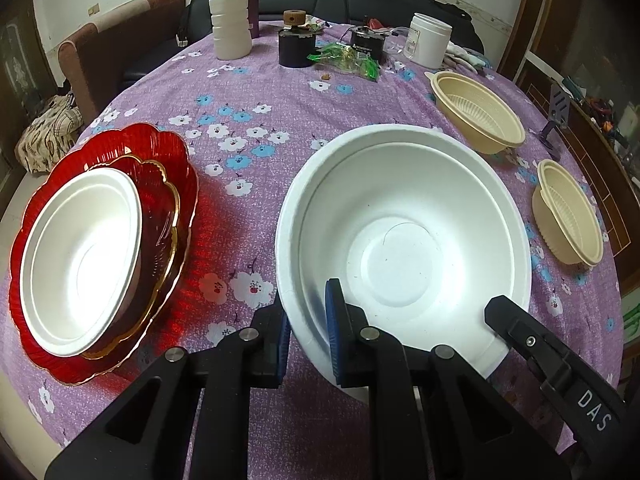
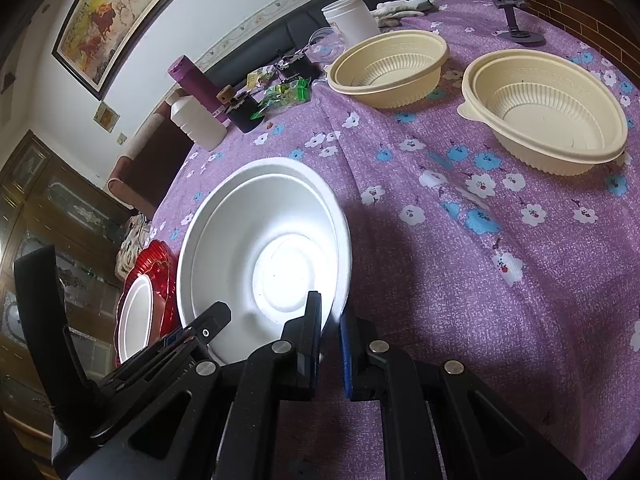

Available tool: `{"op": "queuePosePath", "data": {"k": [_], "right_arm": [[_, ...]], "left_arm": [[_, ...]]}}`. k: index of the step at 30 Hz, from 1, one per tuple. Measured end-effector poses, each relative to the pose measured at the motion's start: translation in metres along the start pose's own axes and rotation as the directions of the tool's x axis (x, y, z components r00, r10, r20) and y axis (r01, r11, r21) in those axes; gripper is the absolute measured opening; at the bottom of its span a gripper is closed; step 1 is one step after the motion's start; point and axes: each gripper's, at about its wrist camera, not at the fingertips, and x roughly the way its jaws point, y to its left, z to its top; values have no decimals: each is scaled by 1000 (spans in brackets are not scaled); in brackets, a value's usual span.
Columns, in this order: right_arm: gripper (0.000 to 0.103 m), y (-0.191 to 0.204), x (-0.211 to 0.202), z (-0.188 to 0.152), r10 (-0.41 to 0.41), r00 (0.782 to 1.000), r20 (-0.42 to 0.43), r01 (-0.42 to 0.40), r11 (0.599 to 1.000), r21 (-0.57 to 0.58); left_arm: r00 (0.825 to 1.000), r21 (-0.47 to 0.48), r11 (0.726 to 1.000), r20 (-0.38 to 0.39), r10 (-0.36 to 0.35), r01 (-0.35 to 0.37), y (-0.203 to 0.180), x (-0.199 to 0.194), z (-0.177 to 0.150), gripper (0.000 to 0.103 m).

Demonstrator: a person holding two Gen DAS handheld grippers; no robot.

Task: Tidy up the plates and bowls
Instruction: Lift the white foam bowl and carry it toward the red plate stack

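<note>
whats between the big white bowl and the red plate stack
Only bare floral tablecloth: the left wrist view shows nothing lying between the white bowl and the red plate stack.

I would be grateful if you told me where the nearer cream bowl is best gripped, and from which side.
Grip the nearer cream bowl by its thin flanged rim, one finger inside and one outside, coming from above on the near edge. It sits upright and open; its ribbed wall looks too wide to span. Avoid the small tab on its left.

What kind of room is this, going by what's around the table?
Most likely a home living or dining room: a round table under a purple floral tablecloth, a dark sofa behind it, a framed painting on the wall, and a wooden glass-front cabinet.
</note>
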Motion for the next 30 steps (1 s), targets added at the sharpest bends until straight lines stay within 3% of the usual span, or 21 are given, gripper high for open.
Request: {"op": "queuePosePath", "data": {"k": [17,30], "right_arm": [[8,-1,-1,-4,-2,1000,1,2,1000,-4],[8,13,-10,-11,3,1000,23,-2,999,-38]], "left_arm": [[1000,15,1000,6,-20,20,3,-7,-7,14],[998,6,999,59,-36,36,14,-24,-12,14]]}}
